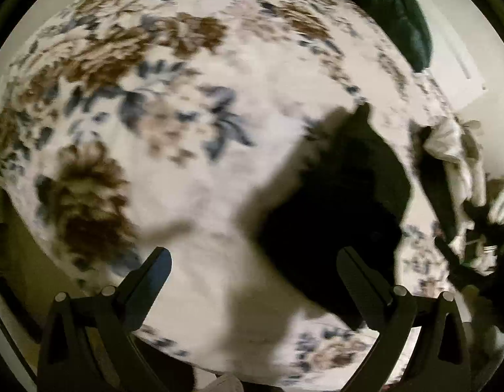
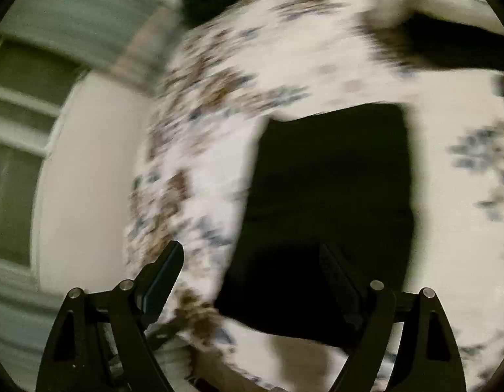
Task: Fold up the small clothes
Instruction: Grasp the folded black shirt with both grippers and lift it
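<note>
black folded cloth rectangle [image 2: 330, 209] lies flat on the white floral bedspread [image 2: 304, 75], neat edges, so i judge this piece's fold done and released. right tongs [image 2: 252, 271] spread wide, nothing pinched; cloth sits just ahead, nearer the right finger. left tongs [image 1: 255, 274] also spread, empty, black cloth [image 1: 337, 215] ahead toward its right finger. next: reach the crumpled pale clothes heap [image 1: 454, 160] at the bed edge, pinch one item.

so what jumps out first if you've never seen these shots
A black garment lies as a flat dark block on the white floral bedspread, just ahead of the open right hand-held gripper. In the left wrist view a heap of pale, unfolded clothes sits at the bed's right edge.
</note>
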